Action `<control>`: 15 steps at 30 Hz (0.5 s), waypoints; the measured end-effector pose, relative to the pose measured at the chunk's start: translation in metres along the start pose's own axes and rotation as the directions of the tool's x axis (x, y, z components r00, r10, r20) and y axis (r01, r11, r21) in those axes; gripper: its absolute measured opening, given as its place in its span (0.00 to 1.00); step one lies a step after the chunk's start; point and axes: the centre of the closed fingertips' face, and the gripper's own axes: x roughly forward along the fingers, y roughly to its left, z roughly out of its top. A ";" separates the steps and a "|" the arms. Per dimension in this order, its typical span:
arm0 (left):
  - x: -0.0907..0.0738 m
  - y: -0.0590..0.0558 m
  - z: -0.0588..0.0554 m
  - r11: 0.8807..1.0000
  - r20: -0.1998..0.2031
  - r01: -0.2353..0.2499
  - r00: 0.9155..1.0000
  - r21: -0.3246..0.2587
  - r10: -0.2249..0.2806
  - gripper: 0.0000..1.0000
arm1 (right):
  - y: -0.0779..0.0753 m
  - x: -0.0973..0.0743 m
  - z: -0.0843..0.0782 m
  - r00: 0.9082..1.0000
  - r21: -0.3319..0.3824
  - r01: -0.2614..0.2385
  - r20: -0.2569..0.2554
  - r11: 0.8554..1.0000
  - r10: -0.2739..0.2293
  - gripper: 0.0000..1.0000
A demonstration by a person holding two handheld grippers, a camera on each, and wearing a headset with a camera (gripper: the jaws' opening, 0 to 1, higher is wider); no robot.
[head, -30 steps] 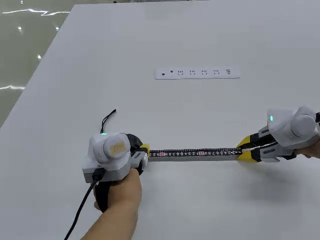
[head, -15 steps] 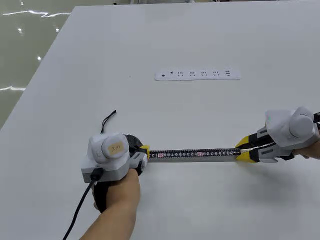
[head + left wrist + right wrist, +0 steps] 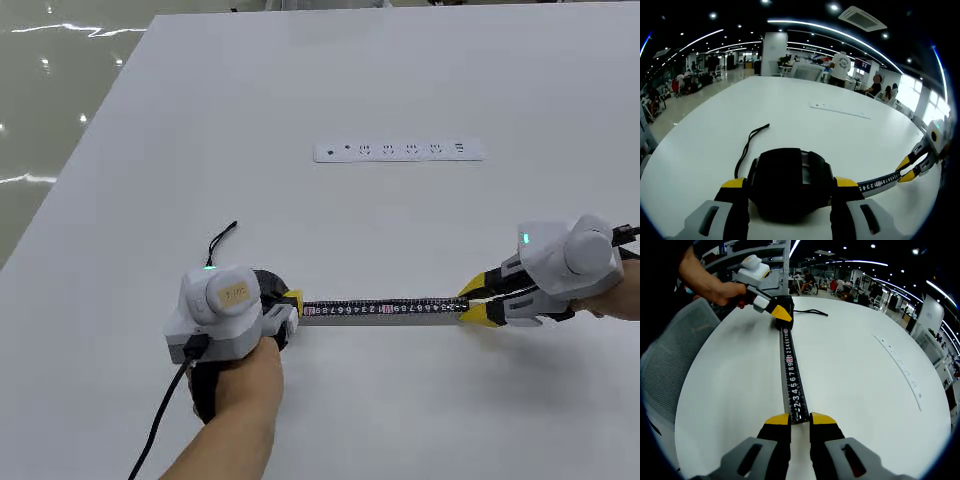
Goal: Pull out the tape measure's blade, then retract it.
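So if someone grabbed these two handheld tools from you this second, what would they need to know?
Left gripper: fingers shut on the black round tape measure case, on the white table.
Right gripper: yellow-tipped fingers shut on the free end of the dark numbered metal blade.
Done: blade drawn out straight along the table between the grippers.
To do: feed the blade back into the case; probably keep hold of its end so it doesn't snap back.

A wide white table borders glossy pale floor in an open office under ceiling spotlights.
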 end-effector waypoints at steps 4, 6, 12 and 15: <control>0.000 0.000 0.000 1.000 -0.002 0.002 1.000 0.000 -0.002 0.63 | 0.000 0.002 0.004 1.000 0.002 -0.001 0.008 1.000 0.001 0.12; 0.000 0.000 0.000 1.000 -0.002 0.002 1.000 -0.002 -0.002 0.63 | 0.001 0.004 0.006 1.000 0.000 -0.003 0.009 1.000 0.003 0.12; 0.000 0.000 -0.001 1.000 -0.005 0.004 1.000 -0.002 -0.004 0.63 | 0.003 0.008 0.009 1.000 0.002 -0.008 0.013 1.000 0.008 0.12; 0.000 0.000 -0.001 1.000 -0.007 0.005 1.000 -0.004 -0.005 0.63 | 0.002 0.010 0.011 1.000 0.001 -0.007 0.018 1.000 0.007 0.12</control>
